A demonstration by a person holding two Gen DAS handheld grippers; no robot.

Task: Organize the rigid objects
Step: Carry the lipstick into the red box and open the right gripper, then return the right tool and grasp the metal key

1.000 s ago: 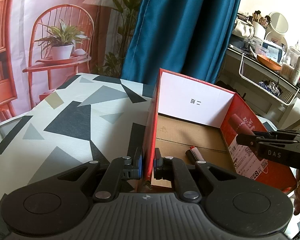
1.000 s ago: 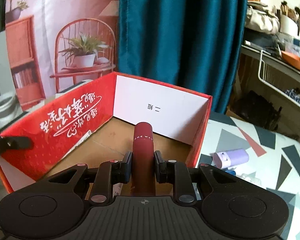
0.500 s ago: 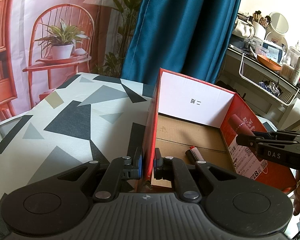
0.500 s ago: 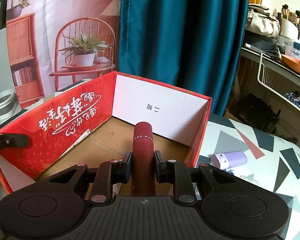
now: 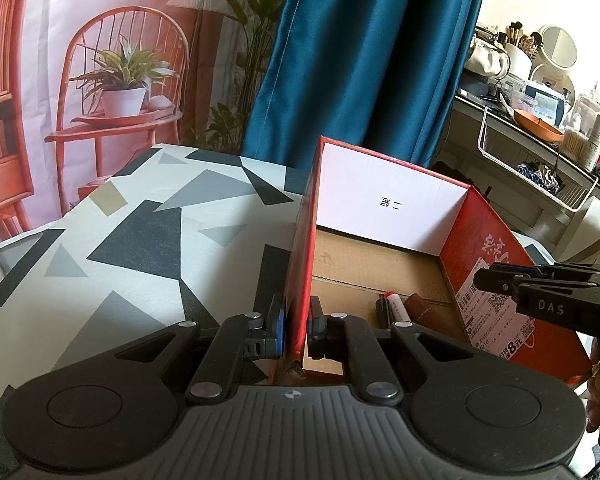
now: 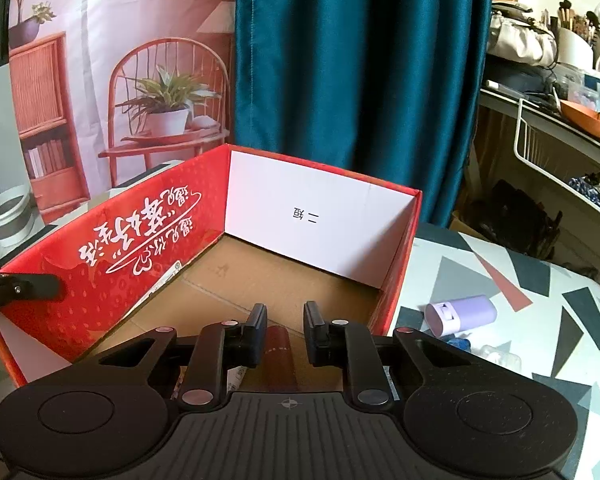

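Note:
A red cardboard box [image 5: 388, 204] stands open on the patterned table. My left gripper [image 5: 297, 312] is shut on its left wall. On the box floor lie a black marker with a red tip [image 5: 392, 306] and a maroon tube [image 5: 418, 308]. My right gripper [image 6: 285, 320] hangs over the near end of the box [image 6: 120, 248]. Its jaws are closing with a small gap and nothing between the pads. The maroon tube [image 6: 278, 346] lies free on the floor below them. In the left wrist view the right gripper [image 5: 480, 278] reaches in over the right wall.
A purple cylinder [image 6: 460, 314] and small clear items [image 6: 488, 350] lie on the table [image 6: 560, 280] to the right of the box. A teal curtain [image 6: 360, 80] hangs behind. A cluttered shelf with a wire basket [image 5: 540, 168] stands at the far right.
The maroon tube, clamped in the right gripper before, has dropped out and now lies on the box floor. The left gripper keeps its hold on the wall.

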